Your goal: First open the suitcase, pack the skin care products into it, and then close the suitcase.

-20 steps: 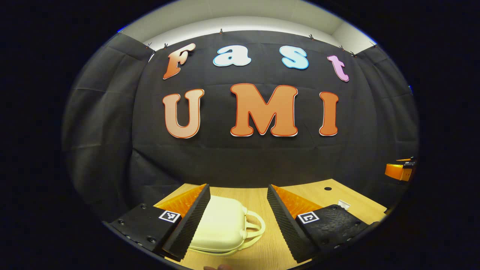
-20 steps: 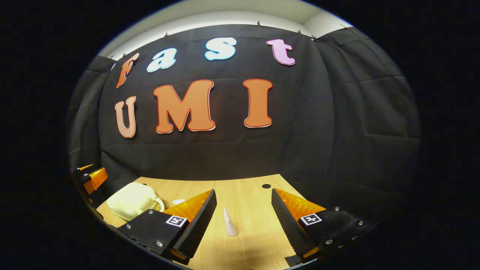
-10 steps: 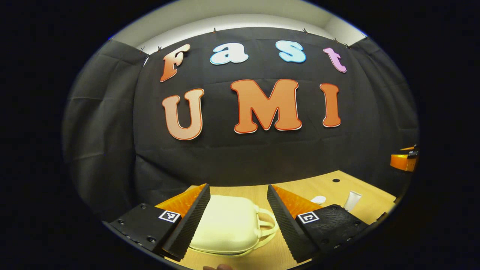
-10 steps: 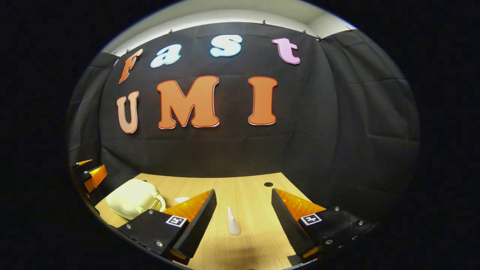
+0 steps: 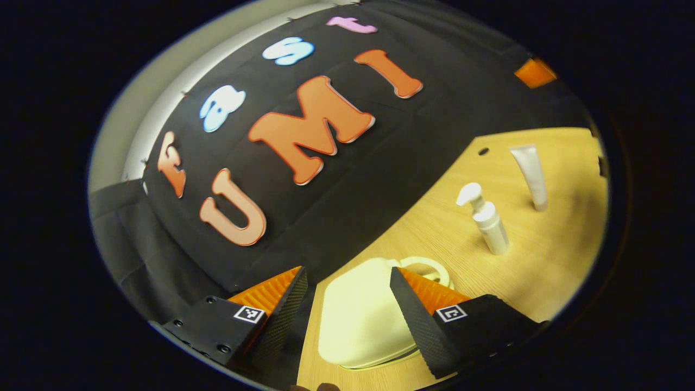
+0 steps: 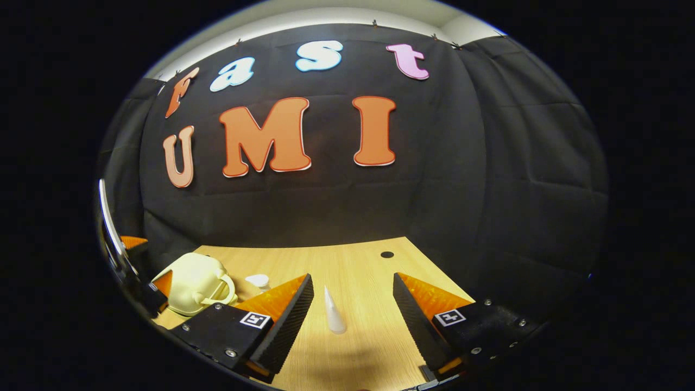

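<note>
Item: closed cream suitcase [image 5: 364, 315] near the counter's [image 5: 554, 260] left edge, my left tool [image 5: 347, 304] released and straddling it, right tool [image 6: 353, 312] released before the tube [image 6: 334, 312]; advice: seat fingers on the lid's seam, lift gently.

Smooth plastic suitcase [image 5: 361, 317], wood-grain table [image 5: 554, 255]

**Tabletop contents**

Light wood tabletop [image 6: 358, 271] with a small dark hole [image 6: 387, 254] near its far edge. On it: cream suitcase [image 5: 364, 317], closed; white pump bottle [image 5: 487, 220] upright; white tube [image 5: 531, 175] standing on its cap.
</note>
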`<state>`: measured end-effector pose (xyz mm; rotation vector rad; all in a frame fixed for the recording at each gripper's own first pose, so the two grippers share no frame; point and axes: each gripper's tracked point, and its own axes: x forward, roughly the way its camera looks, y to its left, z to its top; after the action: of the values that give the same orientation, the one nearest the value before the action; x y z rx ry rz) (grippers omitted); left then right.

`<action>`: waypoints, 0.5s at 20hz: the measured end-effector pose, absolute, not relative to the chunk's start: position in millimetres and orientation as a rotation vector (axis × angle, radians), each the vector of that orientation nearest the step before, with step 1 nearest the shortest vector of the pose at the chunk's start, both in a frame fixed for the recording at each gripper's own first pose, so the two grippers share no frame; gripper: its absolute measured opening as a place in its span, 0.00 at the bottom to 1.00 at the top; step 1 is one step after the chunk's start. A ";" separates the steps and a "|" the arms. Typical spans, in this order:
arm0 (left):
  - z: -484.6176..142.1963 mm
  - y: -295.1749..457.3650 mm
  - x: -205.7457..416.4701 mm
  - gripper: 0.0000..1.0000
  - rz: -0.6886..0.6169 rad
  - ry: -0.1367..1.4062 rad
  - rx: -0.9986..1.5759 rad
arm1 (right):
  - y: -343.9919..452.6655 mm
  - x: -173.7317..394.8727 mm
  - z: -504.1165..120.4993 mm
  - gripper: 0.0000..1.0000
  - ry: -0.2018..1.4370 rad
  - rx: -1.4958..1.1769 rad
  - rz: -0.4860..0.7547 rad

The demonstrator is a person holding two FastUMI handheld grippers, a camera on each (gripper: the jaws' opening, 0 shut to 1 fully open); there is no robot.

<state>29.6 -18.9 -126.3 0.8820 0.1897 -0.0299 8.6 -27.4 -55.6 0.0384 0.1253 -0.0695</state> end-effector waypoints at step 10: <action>-246.0 -49.0 71.8 0.98 -0.154 0.383 1.184 | -92.1 -14.7 -99.5 0.94 0.228 0.071 -0.197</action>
<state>71.8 -49.0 -246.0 1.1844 0.3828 -0.1540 -14.7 -92.1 -99.5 0.0706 0.2279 -0.1973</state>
